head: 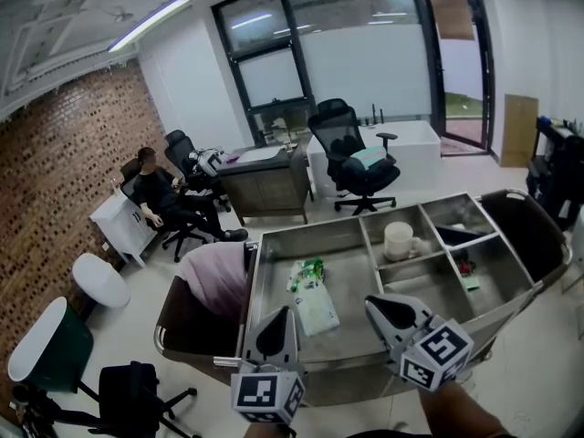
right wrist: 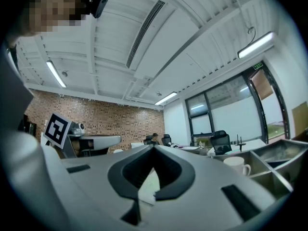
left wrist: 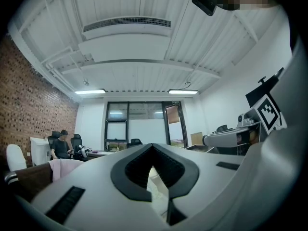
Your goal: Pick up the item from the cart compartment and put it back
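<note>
The left gripper (head: 278, 316) has its jaws together and empty at the near rim of the cart (head: 253, 281). The white-and-green packet (head: 312, 296) lies flat in the big left compartment just ahead, and the right gripper (head: 376, 307) also has its jaws together on nothing. Jaws pushed in while together would likely only shove or crumple the packet, and even once parted, a shallow pinch on something so thin and flat could slip. Only the head view shows the packet's place among the compartments, while the right gripper view alone shows the mug (right wrist: 237, 163) side-on behind its divider.
</note>
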`<state>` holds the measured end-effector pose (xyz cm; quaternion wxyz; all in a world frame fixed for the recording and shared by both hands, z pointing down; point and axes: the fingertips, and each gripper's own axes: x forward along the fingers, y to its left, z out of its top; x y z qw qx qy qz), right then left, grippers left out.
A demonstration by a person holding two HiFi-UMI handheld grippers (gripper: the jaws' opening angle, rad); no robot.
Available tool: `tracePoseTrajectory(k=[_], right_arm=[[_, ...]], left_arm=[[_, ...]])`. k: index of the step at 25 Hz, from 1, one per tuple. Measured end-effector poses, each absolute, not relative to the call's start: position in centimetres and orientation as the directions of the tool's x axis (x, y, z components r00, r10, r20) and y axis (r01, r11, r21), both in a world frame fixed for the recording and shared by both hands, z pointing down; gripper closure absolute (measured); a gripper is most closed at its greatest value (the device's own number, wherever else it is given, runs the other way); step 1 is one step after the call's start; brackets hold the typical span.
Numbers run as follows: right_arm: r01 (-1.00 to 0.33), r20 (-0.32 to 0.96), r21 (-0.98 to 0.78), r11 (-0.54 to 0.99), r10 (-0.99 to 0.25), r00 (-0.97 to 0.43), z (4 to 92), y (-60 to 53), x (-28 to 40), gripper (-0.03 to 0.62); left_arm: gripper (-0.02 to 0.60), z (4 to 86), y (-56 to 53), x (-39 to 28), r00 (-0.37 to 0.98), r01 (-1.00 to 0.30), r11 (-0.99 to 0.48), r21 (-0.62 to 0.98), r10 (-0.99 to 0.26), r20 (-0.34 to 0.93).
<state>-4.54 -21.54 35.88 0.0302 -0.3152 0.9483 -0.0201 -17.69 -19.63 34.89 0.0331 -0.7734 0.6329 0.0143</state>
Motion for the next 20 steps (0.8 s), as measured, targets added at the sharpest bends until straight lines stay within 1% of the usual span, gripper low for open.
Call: tracePoseTrajectory(k=[8, 20], right_arm=[[-0.606, -0.038, -0.054, 0.794, -0.608, -0.793, 35.97, -21.95, -4.50, 0.586], [-0.607, -0.040, -0.061, 0.793, -0.609, -0.792, 36.06, -22.00, -4.38, 0.586]], left_arm=[[0.581, 34.52, -19.82, -17.08, 0.220, -0.975, -0.217, -0.040, -0.974, -0.060], [0.581, 35.04, -19.90, -17.43, 0.209, -0.978, -0.207, -0.040, -0.977, -0.050]])
